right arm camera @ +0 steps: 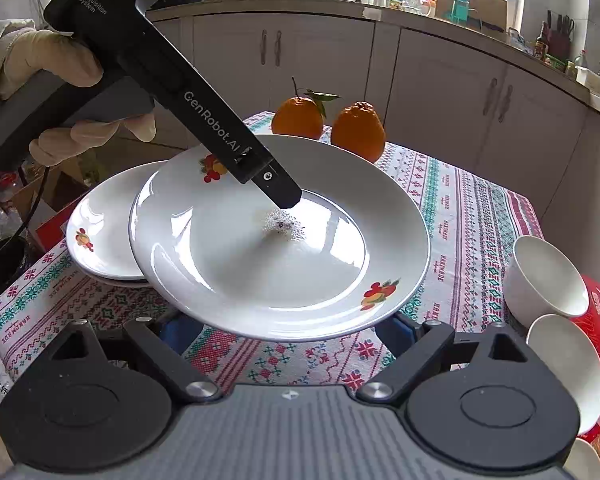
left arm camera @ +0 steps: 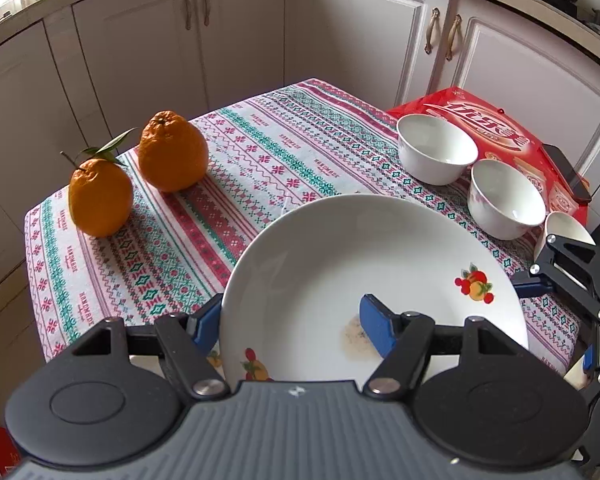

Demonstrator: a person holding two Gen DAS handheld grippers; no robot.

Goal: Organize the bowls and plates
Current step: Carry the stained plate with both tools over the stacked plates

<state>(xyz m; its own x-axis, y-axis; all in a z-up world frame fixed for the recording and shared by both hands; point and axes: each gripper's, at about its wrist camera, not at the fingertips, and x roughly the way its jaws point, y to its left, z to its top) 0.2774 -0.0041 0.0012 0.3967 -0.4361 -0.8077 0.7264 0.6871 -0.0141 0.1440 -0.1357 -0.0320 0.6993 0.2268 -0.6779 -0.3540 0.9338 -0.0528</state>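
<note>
White plate (left arm camera: 360, 264) gripped at its rim by left tool (left arm camera: 288, 330), above table (left arm camera: 160, 240)

I am seeing open tablecloth (left arm camera: 236, 184) lying between the two oranges (left arm camera: 168, 152) at the far left corner and the row of white bowls (left arm camera: 436, 148) crowding the right edge. The raised plate (right arm camera: 280, 240) is blocking the middle, overhanging the stacked plates (right arm camera: 100, 232) beside it.
</note>
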